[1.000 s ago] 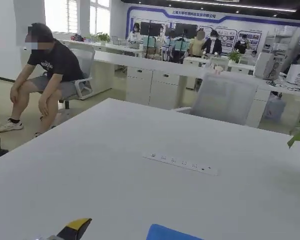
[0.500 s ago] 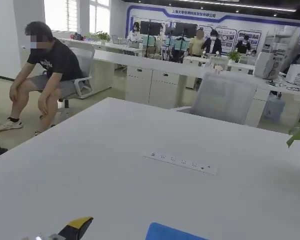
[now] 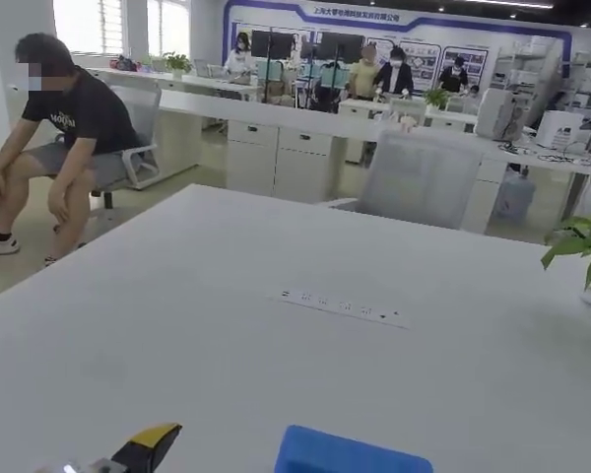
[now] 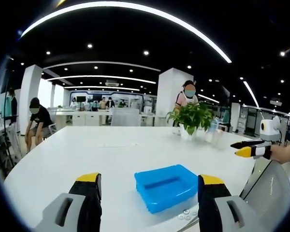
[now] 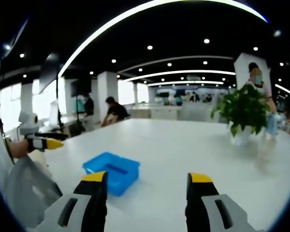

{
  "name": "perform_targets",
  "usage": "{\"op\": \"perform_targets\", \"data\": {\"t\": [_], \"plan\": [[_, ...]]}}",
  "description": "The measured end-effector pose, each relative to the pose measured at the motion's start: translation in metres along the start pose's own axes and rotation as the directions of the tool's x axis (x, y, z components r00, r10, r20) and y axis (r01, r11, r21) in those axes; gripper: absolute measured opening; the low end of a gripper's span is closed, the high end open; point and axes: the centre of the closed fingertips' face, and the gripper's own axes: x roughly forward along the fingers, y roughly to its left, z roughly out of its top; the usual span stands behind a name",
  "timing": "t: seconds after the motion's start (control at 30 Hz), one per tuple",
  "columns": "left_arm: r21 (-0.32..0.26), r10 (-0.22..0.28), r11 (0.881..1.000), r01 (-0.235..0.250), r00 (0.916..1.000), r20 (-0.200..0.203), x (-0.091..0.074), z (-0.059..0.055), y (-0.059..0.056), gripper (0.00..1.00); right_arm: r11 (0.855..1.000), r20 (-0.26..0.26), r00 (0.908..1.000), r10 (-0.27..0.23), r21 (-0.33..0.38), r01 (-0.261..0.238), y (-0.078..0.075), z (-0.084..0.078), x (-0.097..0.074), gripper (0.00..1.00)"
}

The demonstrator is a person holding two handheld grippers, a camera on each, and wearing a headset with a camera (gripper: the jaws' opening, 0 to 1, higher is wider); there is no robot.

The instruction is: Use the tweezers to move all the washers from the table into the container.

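Observation:
A blue rectangular container (image 4: 165, 186) lies on the white table (image 4: 87, 154) just ahead of my left gripper (image 4: 149, 179), whose jaws stand wide open with nothing between them. Several small washers (image 4: 186, 214) lie on the table by the container's near right corner. My right gripper (image 5: 147, 177) is also open and empty, and the container (image 5: 111, 170) sits ahead of it to the left. In the head view, the container (image 3: 350, 453) pokes in at the bottom edge, with a yellow-tipped jaw of the left gripper (image 3: 148, 445) to its left.
A flush power strip (image 3: 340, 307) runs across the table's middle. A potted plant (image 4: 191, 118) stands at the table's far right edge. A grey office chair (image 3: 419, 182) is tucked in at the far side. A person (image 3: 59, 128) sits on a chair beyond the left edge.
The head camera has turned a little, so more of the blue container and the plant come into view. The yellow-tipped jaw stays at the lower left.

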Motion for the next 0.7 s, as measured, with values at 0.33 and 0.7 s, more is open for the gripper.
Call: {"op": "perform_targets", "data": {"t": [0.33,0.7], "plan": [[0.006,-0.023,1.000,0.024,0.9992,-0.034,0.0029,-0.0060,-0.0040,0.80,0.999,0.009,0.9996,-0.028,-0.018,0.028,-0.0050,0.0007,-0.0012,0.63],[0.012,-0.033,0.999,0.033,0.9980,-0.054,0.0055,-0.0094,-0.0053,0.80,0.999,-0.022,0.9996,-0.016,-0.037,0.016,-0.0027,-0.0055,0.0010,0.60]]}}
